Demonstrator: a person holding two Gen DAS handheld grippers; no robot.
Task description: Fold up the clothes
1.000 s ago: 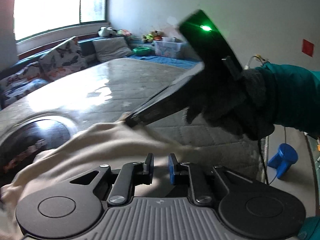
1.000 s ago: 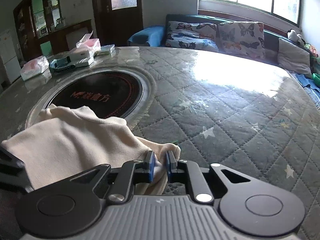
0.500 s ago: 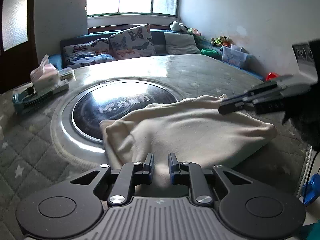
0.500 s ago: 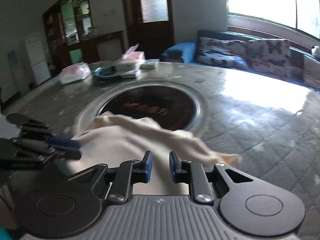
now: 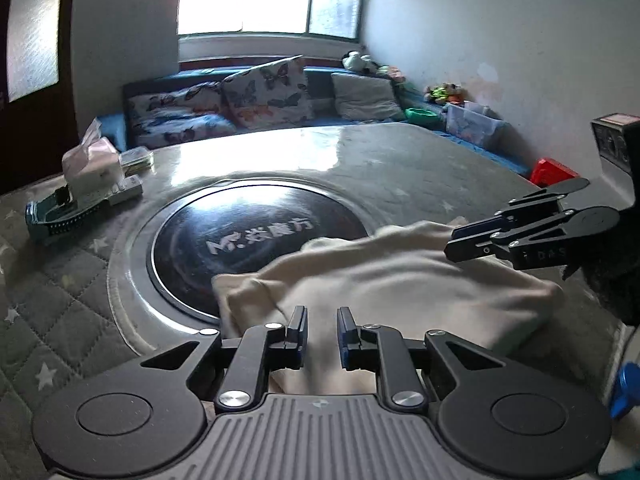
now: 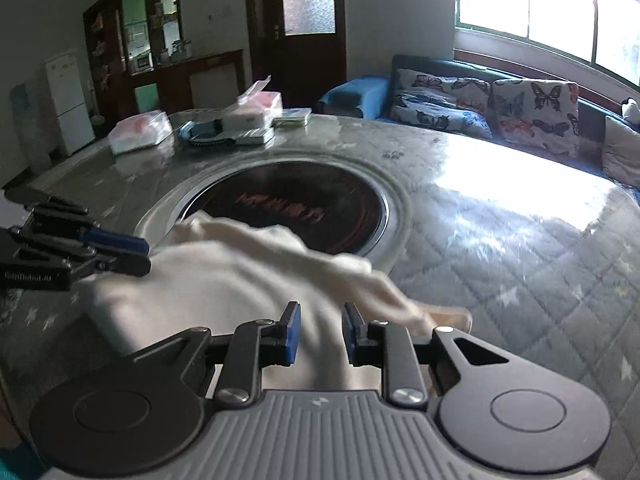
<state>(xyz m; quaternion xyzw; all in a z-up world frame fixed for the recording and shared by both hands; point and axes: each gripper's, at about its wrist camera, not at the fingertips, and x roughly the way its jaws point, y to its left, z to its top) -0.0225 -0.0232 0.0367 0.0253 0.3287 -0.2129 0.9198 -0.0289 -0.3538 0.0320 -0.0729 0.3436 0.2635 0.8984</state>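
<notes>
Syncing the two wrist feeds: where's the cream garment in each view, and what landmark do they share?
Left wrist: cream garment lies centre-right, beyond the left gripper, with the right gripper above its right part.
Right wrist: cream garment lies centre-left, beyond the right gripper, with the left gripper at its left edge.
Shared landmark: the round black cooktop behind the garment, which overlaps its near rim.

Garment [image 5: 404, 284] on table [image 5: 400, 160], perhaps overlapping inset disc [image 5: 256, 240]
</notes>
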